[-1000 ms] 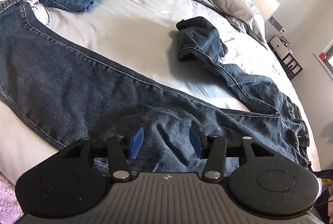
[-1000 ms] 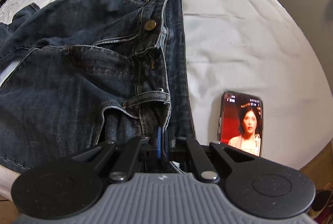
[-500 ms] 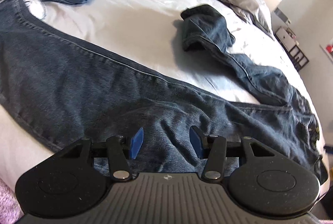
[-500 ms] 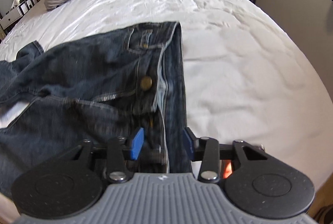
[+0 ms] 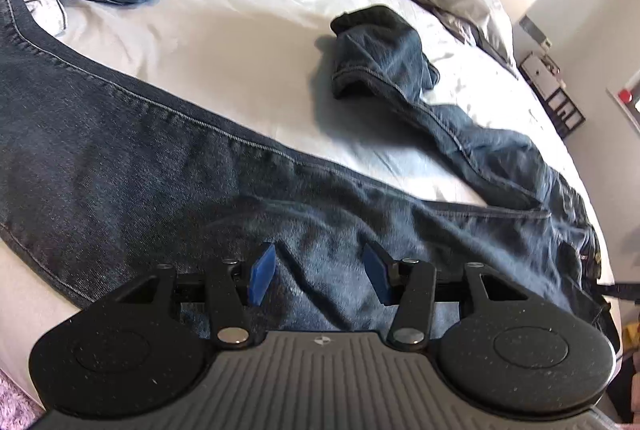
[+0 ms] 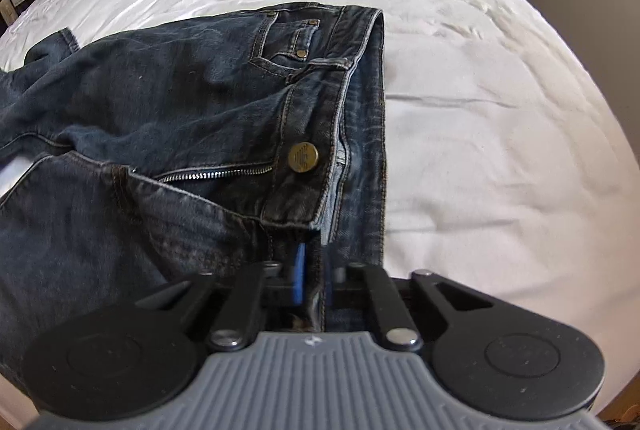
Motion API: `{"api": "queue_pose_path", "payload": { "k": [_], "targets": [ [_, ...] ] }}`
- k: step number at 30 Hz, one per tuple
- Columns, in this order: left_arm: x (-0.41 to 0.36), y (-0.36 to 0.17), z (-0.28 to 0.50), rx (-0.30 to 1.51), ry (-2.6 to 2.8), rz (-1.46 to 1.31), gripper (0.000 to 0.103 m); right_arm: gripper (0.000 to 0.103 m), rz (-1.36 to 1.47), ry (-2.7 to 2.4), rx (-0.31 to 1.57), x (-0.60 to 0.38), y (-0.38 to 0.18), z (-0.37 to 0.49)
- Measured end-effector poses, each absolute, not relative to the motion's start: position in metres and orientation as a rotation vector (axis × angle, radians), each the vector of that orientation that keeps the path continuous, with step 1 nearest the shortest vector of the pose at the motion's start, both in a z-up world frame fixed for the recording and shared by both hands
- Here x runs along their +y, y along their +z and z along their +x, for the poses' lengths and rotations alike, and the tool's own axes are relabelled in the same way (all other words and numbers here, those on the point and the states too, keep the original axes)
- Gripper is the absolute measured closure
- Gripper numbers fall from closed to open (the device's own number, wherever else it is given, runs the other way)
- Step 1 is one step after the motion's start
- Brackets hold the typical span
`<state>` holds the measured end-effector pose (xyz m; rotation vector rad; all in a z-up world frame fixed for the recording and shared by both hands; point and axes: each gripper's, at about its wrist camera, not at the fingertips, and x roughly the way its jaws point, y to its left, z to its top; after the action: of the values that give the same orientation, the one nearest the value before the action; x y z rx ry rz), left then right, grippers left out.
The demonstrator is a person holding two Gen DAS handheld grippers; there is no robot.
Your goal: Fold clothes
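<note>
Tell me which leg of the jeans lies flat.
The near leg under the open left gripper lies flat; the far leg is twisted, its end bunched up on the bed.

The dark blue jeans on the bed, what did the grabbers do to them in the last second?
The right gripper let go of the dark blue denim jeans, opened, then shut its fingers on the waistband again. The phone beside it is now out of view. The left gripper stayed open above the leg.
</note>
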<state>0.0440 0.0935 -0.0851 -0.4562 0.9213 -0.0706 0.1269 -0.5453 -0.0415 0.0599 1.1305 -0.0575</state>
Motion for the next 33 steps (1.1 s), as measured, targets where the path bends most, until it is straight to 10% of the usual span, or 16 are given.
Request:
{"api": "queue_pose_path", "payload": {
  "k": [33],
  "targets": [
    [0.094,-0.076,0.049,0.888,-0.055,-0.4,0.056,0.092,-0.229,-0.185,1.014,-0.511,-0.039,0.138]
  ]
}}
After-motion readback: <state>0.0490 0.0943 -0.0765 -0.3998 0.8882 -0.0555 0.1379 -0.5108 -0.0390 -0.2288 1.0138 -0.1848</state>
